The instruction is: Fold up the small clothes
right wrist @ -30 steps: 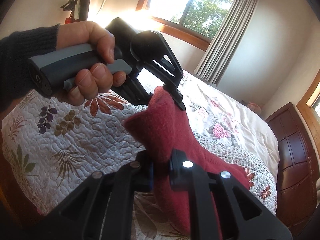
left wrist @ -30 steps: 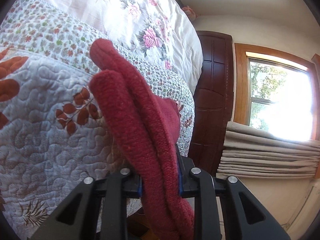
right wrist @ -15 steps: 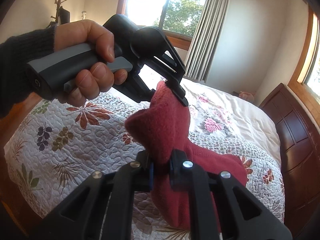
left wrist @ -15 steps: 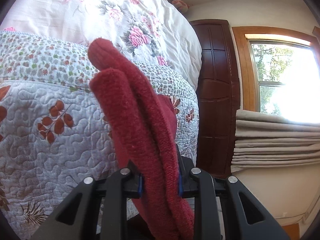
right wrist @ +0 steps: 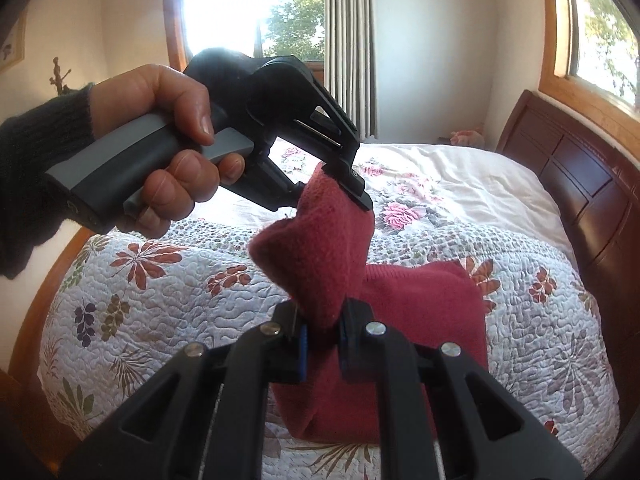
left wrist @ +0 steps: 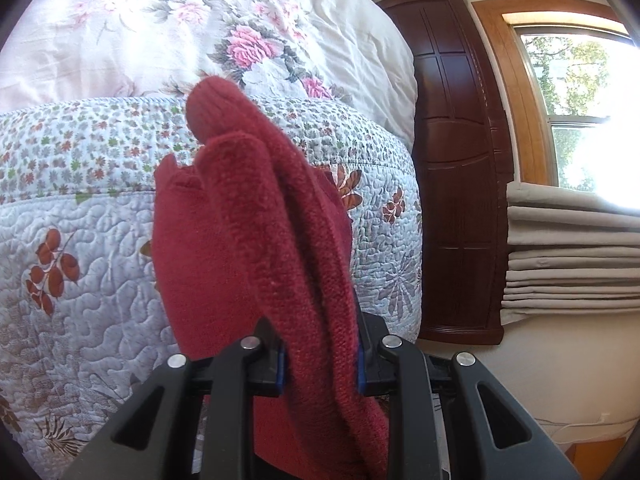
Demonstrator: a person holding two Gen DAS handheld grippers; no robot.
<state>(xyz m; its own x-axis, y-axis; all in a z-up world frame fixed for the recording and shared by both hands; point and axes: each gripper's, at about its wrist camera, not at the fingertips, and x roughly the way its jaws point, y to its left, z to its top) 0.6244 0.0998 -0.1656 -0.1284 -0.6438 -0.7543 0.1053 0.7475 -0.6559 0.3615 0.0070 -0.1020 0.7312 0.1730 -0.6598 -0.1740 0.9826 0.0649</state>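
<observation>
Right wrist view: a red knit garment (right wrist: 420,320) is lifted above the quilt (right wrist: 168,292) of a bed, its lower part resting on the quilt. The right gripper (right wrist: 322,342) is clamped on a bunched fold of it. The left gripper (right wrist: 352,190), held by a hand (right wrist: 168,148) in a dark sleeve (right wrist: 36,168), pinches the garment's upper edge. Left wrist view: the left gripper (left wrist: 320,360) is closed on the thick red fabric (left wrist: 264,240), which stands up between its fingers. A floral duvet (left wrist: 200,28) and a dark headboard (left wrist: 460,160) lie beyond. No containers are in view.
</observation>
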